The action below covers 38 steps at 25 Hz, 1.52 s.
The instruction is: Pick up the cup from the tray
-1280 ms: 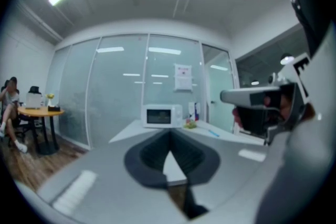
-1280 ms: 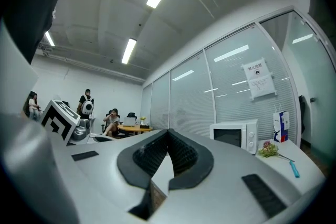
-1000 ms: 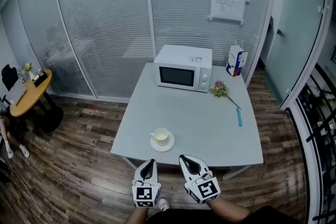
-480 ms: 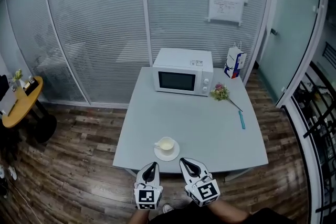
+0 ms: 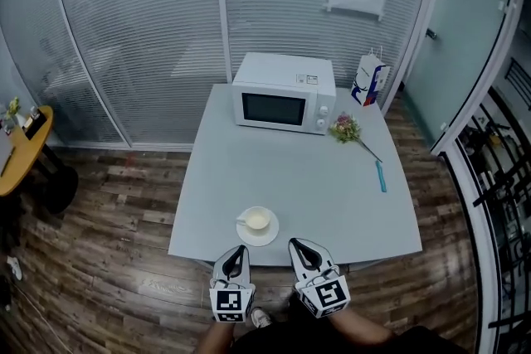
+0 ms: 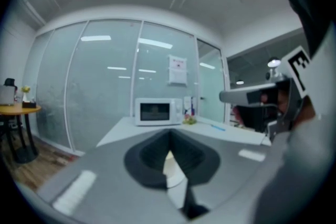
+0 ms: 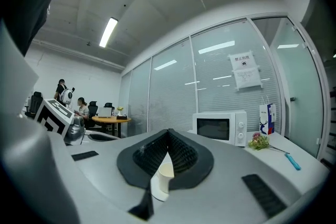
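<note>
A cream cup (image 5: 258, 219) stands on a white saucer (image 5: 269, 234) near the front edge of the grey table (image 5: 332, 195). Both grippers hang side by side just in front of that edge, apart from the cup. My left gripper (image 5: 239, 249) is shut and holds nothing; its tips point at the saucer's left side. My right gripper (image 5: 294, 244) is shut too, just right of the saucer. In the left gripper view the cup (image 6: 171, 163) shows through the slit below the meeting jaws (image 6: 169, 134). The right gripper view shows the cup (image 7: 166, 172) the same way, under its jaws (image 7: 168, 132).
A white microwave (image 5: 284, 93) stands at the table's far side, with a paper bag (image 5: 370, 80), a small bunch of flowers (image 5: 346, 128) and a blue pen (image 5: 381, 176) to its right. Glass walls stand behind. A round wooden table (image 5: 17, 149) is at far left.
The head view has drawn closer to the table. Both grippers keep their shut, side-by-side pose near the front edge, and the cup stays on its saucer.
</note>
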Tool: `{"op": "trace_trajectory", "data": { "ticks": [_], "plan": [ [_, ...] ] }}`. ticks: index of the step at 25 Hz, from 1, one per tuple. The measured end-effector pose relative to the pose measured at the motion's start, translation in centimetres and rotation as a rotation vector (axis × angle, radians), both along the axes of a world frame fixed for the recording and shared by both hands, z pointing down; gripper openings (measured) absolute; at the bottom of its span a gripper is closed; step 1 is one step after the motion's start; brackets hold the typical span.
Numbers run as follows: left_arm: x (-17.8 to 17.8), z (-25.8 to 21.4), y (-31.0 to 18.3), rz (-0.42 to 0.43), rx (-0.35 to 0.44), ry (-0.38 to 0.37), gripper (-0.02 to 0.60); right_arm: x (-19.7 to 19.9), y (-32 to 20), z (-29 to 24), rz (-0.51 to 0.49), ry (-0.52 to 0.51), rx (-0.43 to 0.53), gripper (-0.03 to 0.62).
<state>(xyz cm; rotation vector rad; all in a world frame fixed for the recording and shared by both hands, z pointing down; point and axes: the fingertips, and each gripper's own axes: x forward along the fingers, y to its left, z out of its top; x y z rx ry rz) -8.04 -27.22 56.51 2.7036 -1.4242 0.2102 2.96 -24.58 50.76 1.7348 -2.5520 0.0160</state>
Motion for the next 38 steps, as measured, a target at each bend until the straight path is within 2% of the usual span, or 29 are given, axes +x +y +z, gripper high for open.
{"op": "trace_trajectory", "data": {
  "ticks": [7, 11, 14, 17, 19, 25, 29, 32, 38],
  "plan": [
    [1.8, 4.4, -1.5, 0.001, -0.077, -0.039, 0.005, 2.0, -2.2, 3.1, 0.014, 0.003, -0.061, 0.003],
    [3.0, 6.1, -2.7, 0.000, -0.090, -0.038, 0.006, 2.8, -3.3, 5.0, -0.005, 0.000, -0.105, 0.003],
    [3.5, 7.7, -3.8, -0.022, -0.110, -0.071, 0.014, 3.3, -4.1, 6.4, -0.011, 0.002, -0.137, 0.003],
    [4.3, 9.7, -4.5, -0.033, -0.161, -0.103, 0.146, 3.5, -4.9, 7.1, -0.031, 0.014, -0.158, 0.003],
    [5.0, 11.0, -5.0, -0.038, -0.203, -0.110, 0.263, 3.6, -5.6, 7.4, -0.045, 0.018, -0.161, 0.003],
    [6.5, 14.3, -6.9, -0.045, -0.290, -0.134, 0.403, 4.1, -7.0, 8.5, -0.061, -0.003, -0.188, 0.003],
    [7.1, 15.9, -8.8, -0.035, -0.312, -0.169, 0.442, 4.4, -7.6, 9.2, -0.071, -0.003, -0.220, 0.003],
    [7.3, 16.6, -10.1, -0.048, -0.303, -0.211, 0.469, 4.0, -7.5, 9.6, -0.112, -0.005, -0.210, 0.003],
    [7.5, 17.3, -12.5, -0.089, -0.320, -0.225, 0.475, 3.6, -7.8, 10.2, -0.135, -0.014, -0.227, 0.003]
  ]
}}
